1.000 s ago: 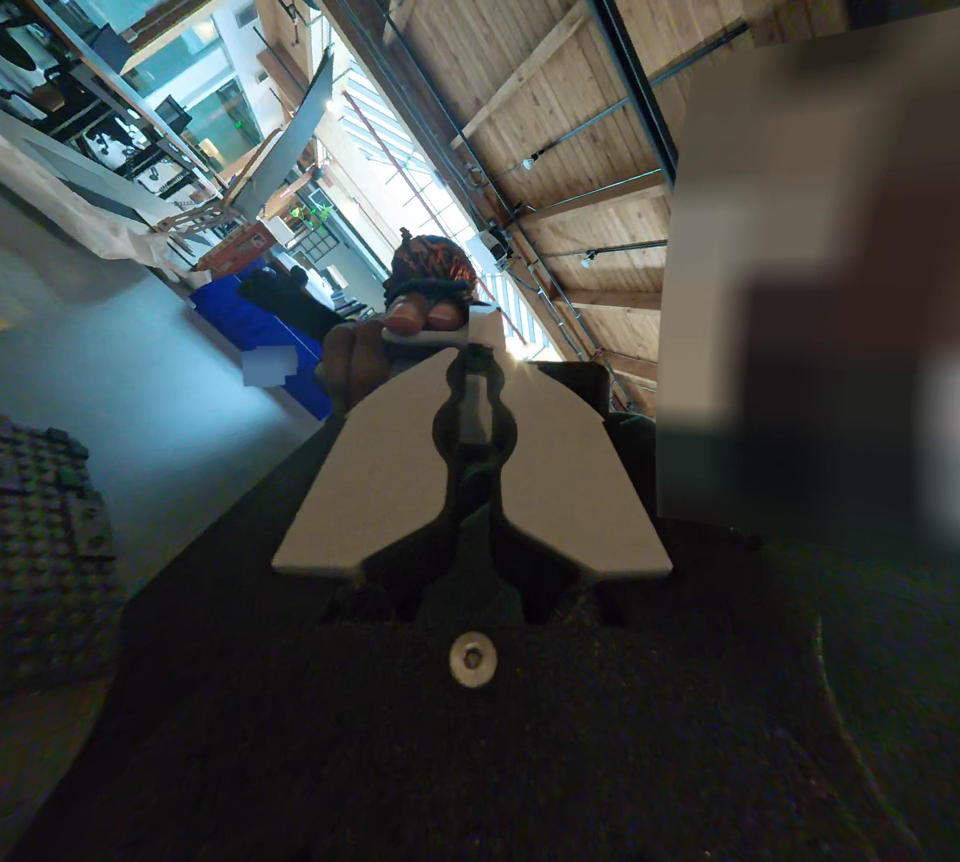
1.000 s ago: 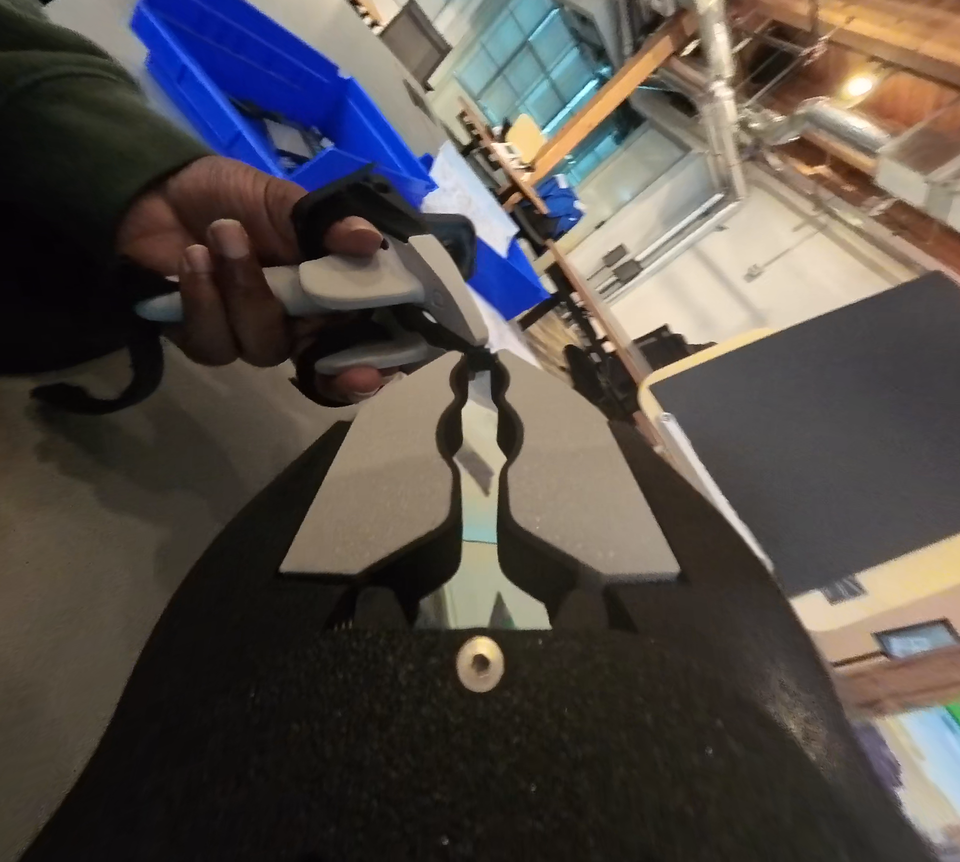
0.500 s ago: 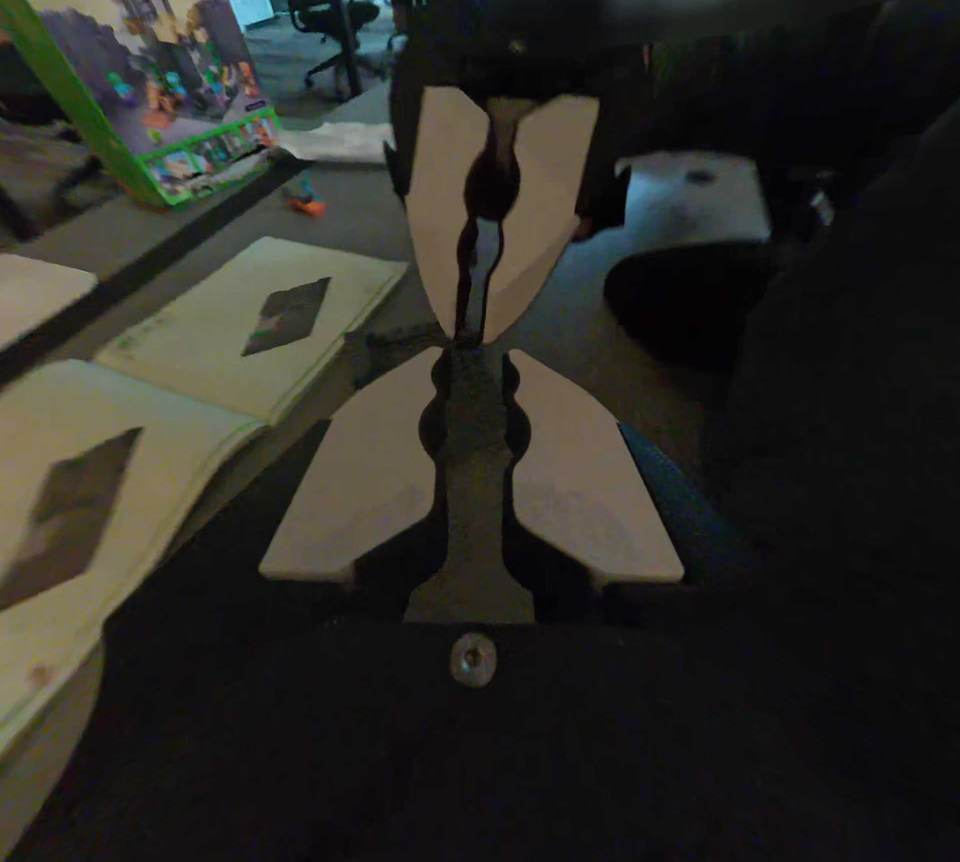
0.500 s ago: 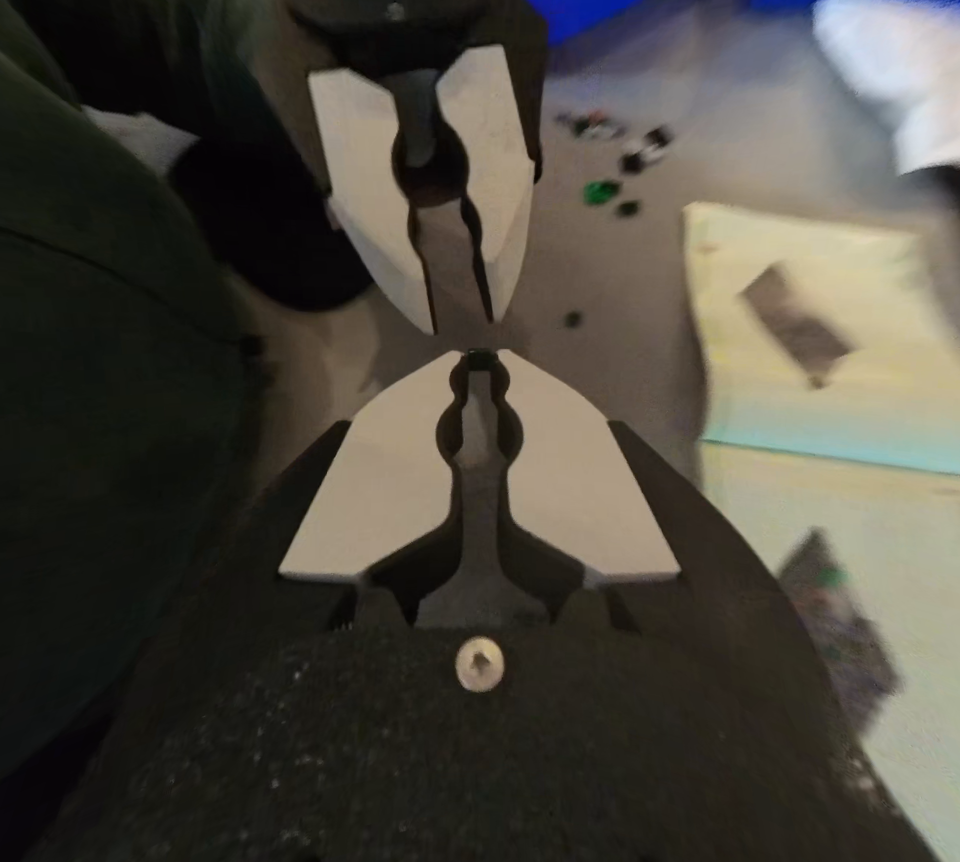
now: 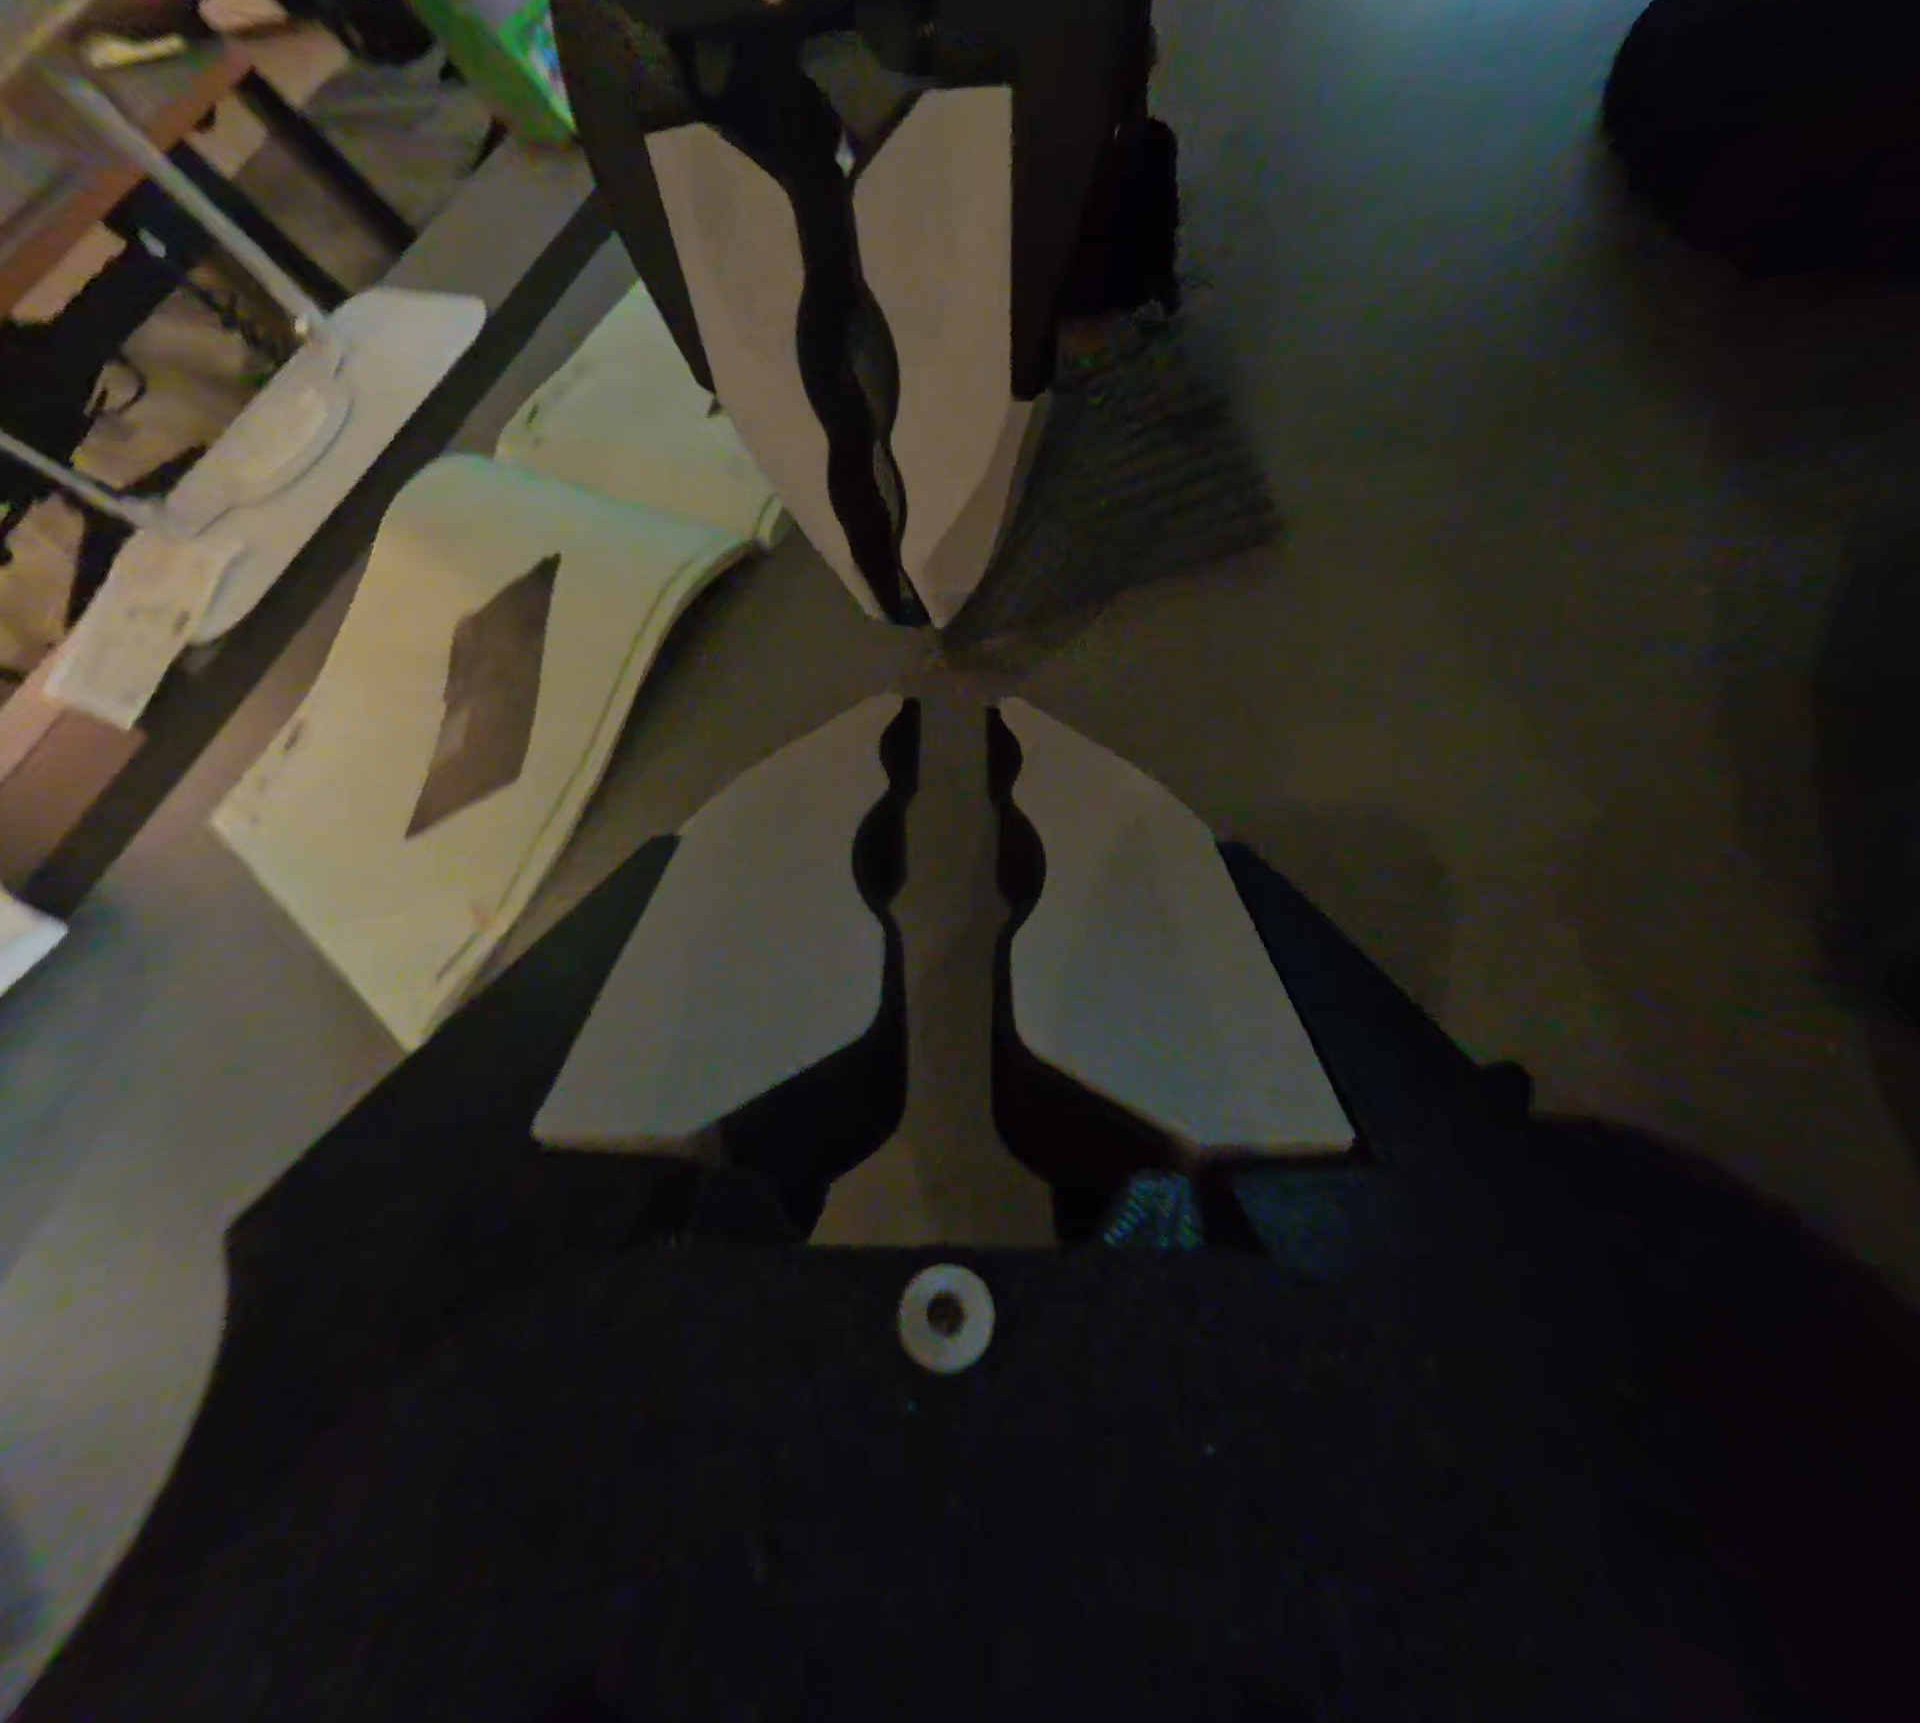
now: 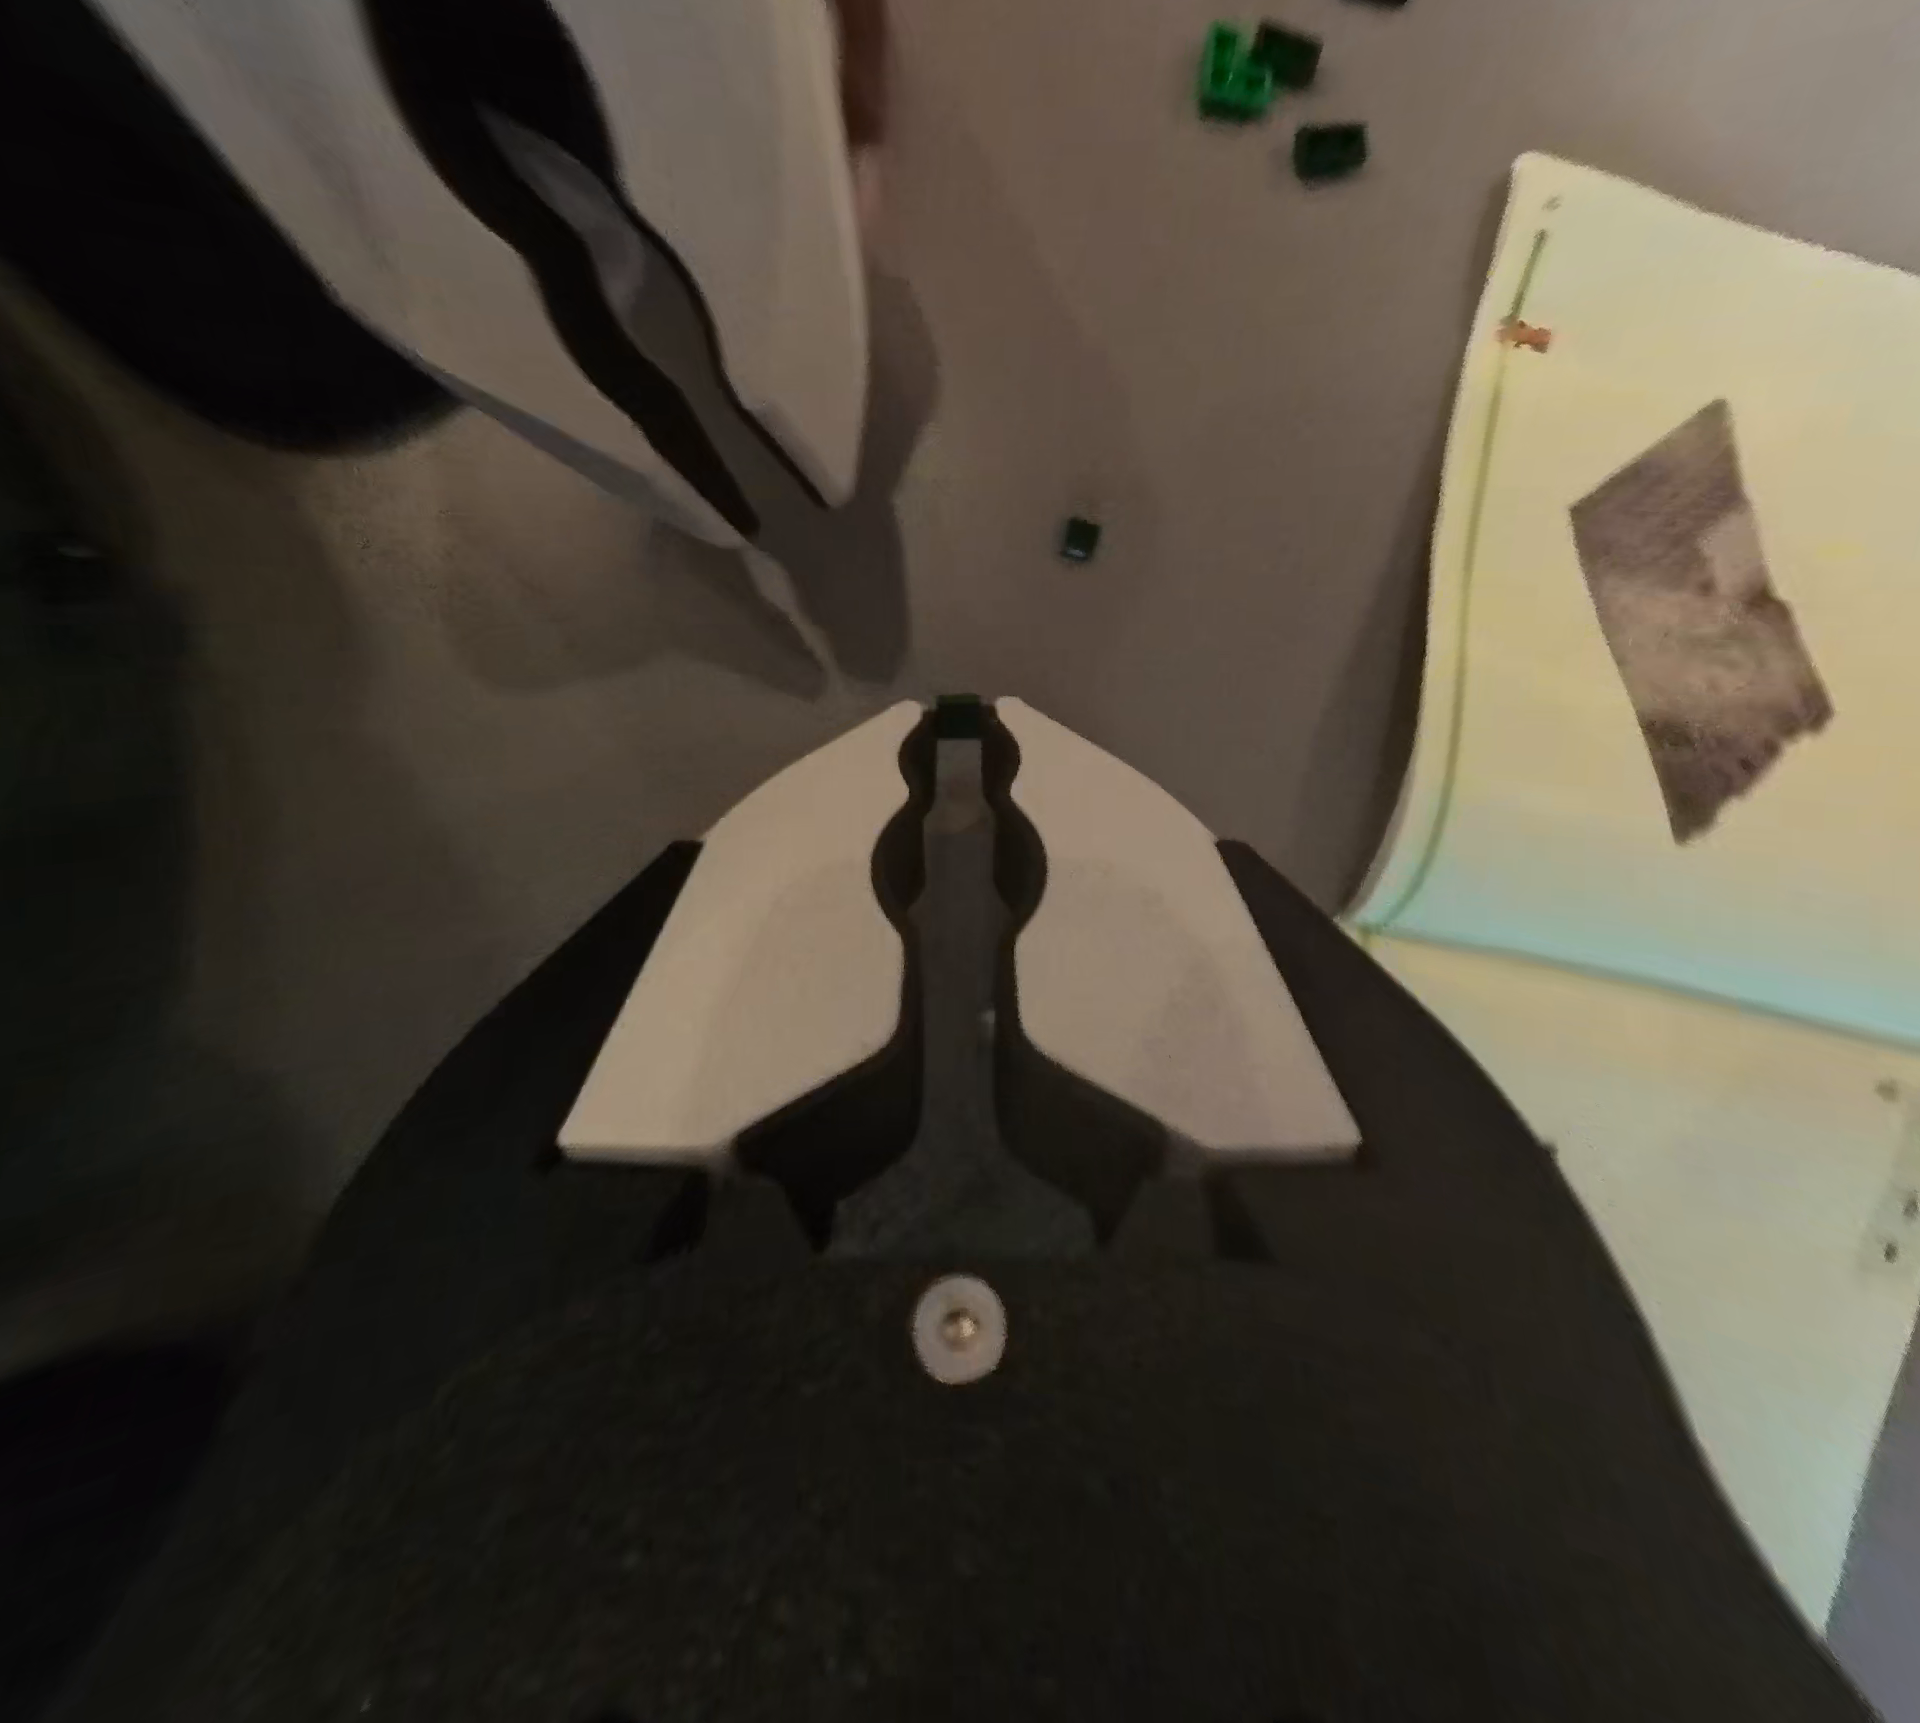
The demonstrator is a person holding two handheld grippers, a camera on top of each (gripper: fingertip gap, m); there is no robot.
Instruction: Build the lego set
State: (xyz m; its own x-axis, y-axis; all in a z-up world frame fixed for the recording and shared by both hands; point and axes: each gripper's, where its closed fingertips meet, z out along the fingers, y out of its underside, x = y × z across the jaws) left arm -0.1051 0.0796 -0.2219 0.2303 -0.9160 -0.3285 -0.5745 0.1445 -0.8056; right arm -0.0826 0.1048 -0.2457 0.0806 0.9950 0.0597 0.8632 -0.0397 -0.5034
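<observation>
- Pinching a small dark green lego piece (image 6: 957, 717) at its very fingertips, the right gripper (image 6: 957, 709) hovers above the grey worktop (image 6: 1143, 385).
- Left gripper (image 5: 953, 705) tip-to-tip opposite, narrowly parted, empty.

Two wrist cameras look steeply down, close over a grey tabletop (image 5: 1455, 530), each sighting forward along its own fingers. They face one another nearly tip to tip: the left hand-held gripper (image 5: 951, 705) meets the right hand-held gripper (image 5: 899, 619) descending from the top of its frame, and the right wrist view mirrors this. Both frames share the gap between the tips and what appears to be the same open instruction booklet (image 5: 468, 738), lying left in one view, right in the other.
</observation>
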